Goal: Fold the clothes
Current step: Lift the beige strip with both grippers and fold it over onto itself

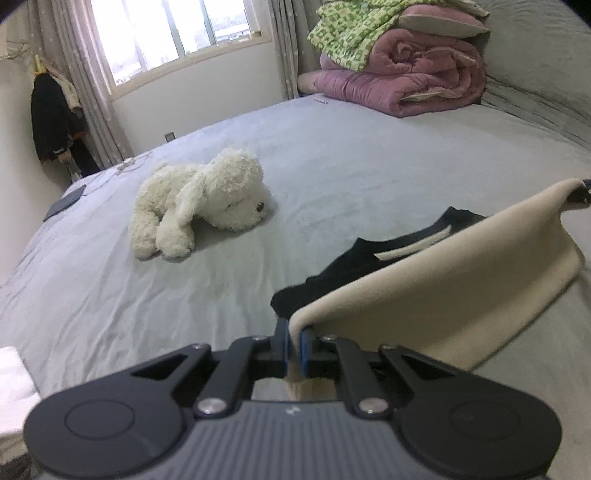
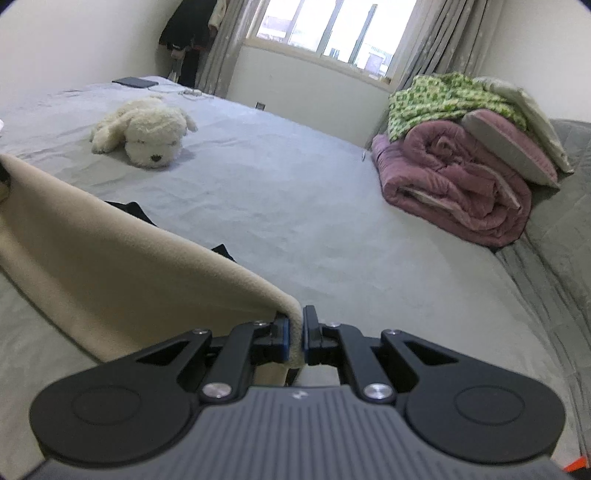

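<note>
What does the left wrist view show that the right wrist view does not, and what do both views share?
Only the left wrist view shows the white stripe on the black garment and a white object at its left edge. Only the right wrist view shows an orange object at its bottom right corner. Both share the cream cloth stretched between the shut left claw and right claw, the white plush dog, the folded pink quilt, the green patterned blanket, the window and the grey bed.
</note>
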`<state>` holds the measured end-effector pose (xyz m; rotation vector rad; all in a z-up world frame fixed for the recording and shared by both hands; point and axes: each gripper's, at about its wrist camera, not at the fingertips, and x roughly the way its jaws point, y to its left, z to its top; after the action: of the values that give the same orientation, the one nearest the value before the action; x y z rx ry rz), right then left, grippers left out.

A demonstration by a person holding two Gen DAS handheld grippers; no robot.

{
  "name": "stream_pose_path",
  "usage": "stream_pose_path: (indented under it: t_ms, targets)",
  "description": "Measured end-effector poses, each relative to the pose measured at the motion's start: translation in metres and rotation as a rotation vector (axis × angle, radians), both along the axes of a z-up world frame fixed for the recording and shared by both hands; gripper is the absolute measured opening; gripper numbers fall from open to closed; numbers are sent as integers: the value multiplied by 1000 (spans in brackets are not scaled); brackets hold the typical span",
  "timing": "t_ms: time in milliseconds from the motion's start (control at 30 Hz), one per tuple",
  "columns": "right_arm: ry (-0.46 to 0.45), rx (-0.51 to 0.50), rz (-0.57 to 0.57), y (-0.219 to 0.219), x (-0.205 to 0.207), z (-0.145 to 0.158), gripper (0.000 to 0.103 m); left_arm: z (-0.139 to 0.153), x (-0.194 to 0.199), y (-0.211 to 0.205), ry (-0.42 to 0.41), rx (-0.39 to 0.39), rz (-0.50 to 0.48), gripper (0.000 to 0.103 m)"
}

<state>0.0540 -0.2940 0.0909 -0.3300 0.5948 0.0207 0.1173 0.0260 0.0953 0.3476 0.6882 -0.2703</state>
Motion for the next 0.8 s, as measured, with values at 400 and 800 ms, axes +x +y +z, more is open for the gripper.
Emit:
stream_pose_path:
  t_ms: [400,800]
  targets:
    - [101,41,4,-14,54,-23,7,-30,77,-11,126,-15,-7,7]
    - [126,243,-19,-39,68,-30,26,-41,101,30,216,-378,5,19]
